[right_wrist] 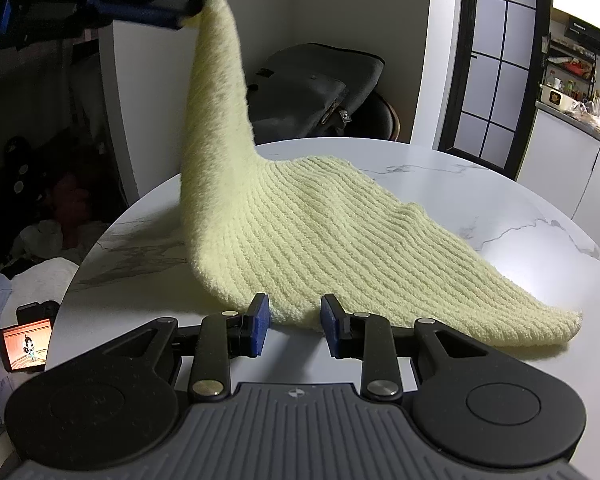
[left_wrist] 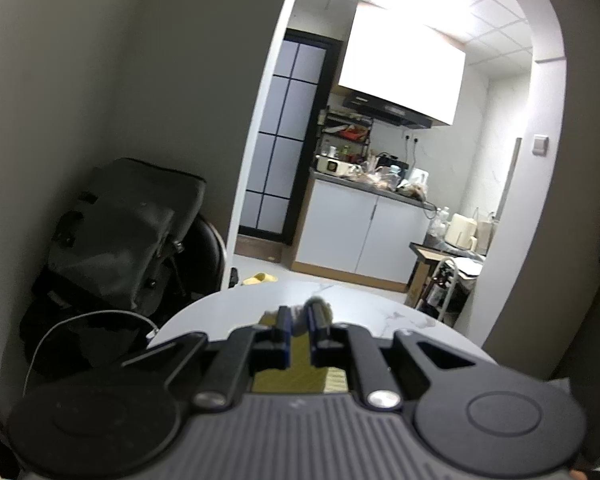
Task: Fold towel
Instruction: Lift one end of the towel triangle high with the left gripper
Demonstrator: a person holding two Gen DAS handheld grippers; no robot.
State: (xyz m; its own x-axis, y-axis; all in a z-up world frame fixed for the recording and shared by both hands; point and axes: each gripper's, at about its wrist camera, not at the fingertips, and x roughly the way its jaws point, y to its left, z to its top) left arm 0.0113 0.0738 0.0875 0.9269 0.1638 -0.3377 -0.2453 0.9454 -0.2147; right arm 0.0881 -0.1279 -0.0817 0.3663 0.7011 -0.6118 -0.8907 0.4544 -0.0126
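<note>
A pale yellow ribbed towel [right_wrist: 308, 240] lies spread on a round white marble table [right_wrist: 460, 184]. One corner rises in a steep peak to my left gripper [right_wrist: 188, 4], which is shut on it high at the upper left. In the left wrist view that gripper [left_wrist: 300, 320] has a tuft of towel [left_wrist: 300, 318] pinched between its narrow jaws, with more towel [left_wrist: 300, 376] hanging below. My right gripper [right_wrist: 296, 320] sits low over the table at the towel's near edge. Its blue pads [right_wrist: 260, 318] stand apart, with the edge between them and not pressed.
A black bag [right_wrist: 312, 84] rests on a dark chair behind the table, also in the left wrist view as the bag [left_wrist: 128, 220]. A phone with a lit screen [right_wrist: 26, 344] and heaped cloth lie left of the table. A kitchen doorway [left_wrist: 380, 220] opens beyond.
</note>
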